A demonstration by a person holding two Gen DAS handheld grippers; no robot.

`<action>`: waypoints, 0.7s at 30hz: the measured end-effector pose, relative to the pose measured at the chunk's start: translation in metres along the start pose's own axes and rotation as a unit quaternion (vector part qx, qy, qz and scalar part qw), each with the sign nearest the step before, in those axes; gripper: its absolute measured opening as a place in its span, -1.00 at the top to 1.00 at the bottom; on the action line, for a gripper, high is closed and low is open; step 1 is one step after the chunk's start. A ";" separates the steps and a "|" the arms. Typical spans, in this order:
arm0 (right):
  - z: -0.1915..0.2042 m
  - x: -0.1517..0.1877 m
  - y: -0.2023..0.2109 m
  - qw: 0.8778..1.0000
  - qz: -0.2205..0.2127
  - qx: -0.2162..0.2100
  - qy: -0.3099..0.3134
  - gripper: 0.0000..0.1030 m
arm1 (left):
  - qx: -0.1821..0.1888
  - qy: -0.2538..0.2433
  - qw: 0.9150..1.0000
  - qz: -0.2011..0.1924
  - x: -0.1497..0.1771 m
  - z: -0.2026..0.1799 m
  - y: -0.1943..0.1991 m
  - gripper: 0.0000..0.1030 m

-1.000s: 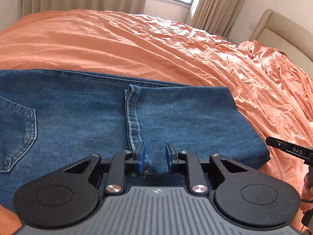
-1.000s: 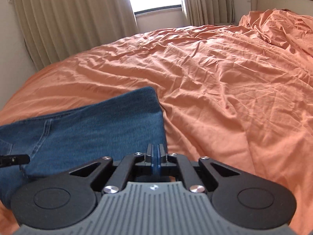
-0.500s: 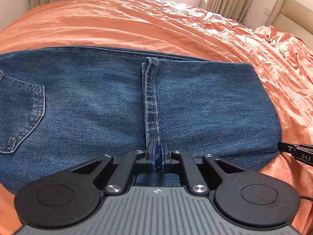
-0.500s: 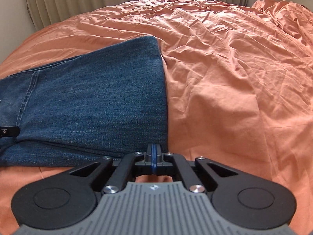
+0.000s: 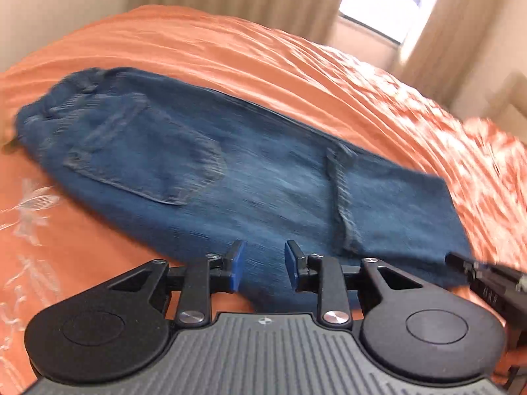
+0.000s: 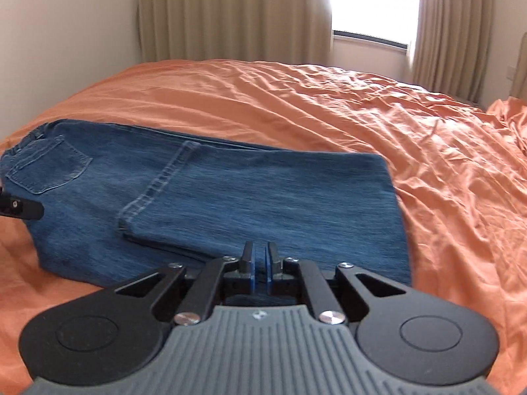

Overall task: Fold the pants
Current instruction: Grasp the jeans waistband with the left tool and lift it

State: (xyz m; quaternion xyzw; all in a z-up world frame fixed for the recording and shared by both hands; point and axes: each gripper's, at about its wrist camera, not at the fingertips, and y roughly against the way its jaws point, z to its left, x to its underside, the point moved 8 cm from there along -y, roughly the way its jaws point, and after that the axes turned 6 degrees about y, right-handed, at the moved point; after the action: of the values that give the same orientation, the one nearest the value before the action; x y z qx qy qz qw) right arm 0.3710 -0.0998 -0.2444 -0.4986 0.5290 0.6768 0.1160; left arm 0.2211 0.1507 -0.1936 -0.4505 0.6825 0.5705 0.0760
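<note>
Blue jeans lie folded flat on the orange bed cover, back pocket facing up at the left. My left gripper hovers over their near edge. Its jaws are opening and nothing sits between the blue pads. In the right wrist view the jeans stretch from the waistband at the left to a straight folded edge at the right. My right gripper is shut at their near edge, and I see no cloth pinched in it. Each view shows the other gripper's black tip at its side.
The orange cover is wrinkled and spreads wide to the right of and behind the jeans. Beige curtains and a bright window stand behind the bed. White embroidery marks the cover at the near left.
Both grippers have drawn back from the jeans and rolled, so more of the jeans shows. The left jaws, shut at the seam half a second ago, now stand apart. The right stays shut.
</note>
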 end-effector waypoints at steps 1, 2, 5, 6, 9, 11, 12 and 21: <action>0.008 -0.004 0.000 1.000 -0.006 -0.002 0.009 0.92 | -0.006 0.020 1.000 -0.014 -0.007 0.011 0.005 0.27; 0.014 -0.007 -0.001 1.000 -0.009 -0.004 0.014 0.79 | -0.010 0.037 0.999 -0.025 -0.012 0.021 0.010 0.21; 0.027 -0.012 -0.008 1.000 0.006 -0.003 0.012 0.62 | -0.007 0.101 0.993 -0.057 -0.028 0.057 0.024 0.12; 0.031 -0.013 -0.010 1.000 0.011 -0.002 0.013 0.62 | -0.003 0.120 0.991 -0.063 -0.032 0.066 0.026 0.08; 0.041 -0.018 -0.017 1.000 0.010 -0.002 0.029 0.60 | 0.002 0.174 0.982 -0.080 -0.043 0.099 0.032 -0.16; 0.047 -0.022 -0.021 1.000 0.009 -0.002 0.028 0.60 | 0.007 0.202 0.976 -0.086 -0.048 0.119 0.033 -0.27; 0.049 -0.026 -0.023 1.000 0.007 -0.002 0.024 0.60 | 0.011 0.218 0.972 -0.086 -0.051 0.130 0.033 -0.28; 0.066 -0.049 -0.053 1.000 -0.018 0.015 0.002 0.76 | 0.031 0.330 0.937 -0.112 -0.062 0.219 0.028 -0.32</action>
State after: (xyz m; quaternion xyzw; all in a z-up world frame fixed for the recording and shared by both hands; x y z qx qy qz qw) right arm 0.3941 -0.0044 -0.2415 -0.5072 0.5306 0.6656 0.1347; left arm 0.1480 0.3671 -0.2095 -0.6840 0.6320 0.3563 -0.0760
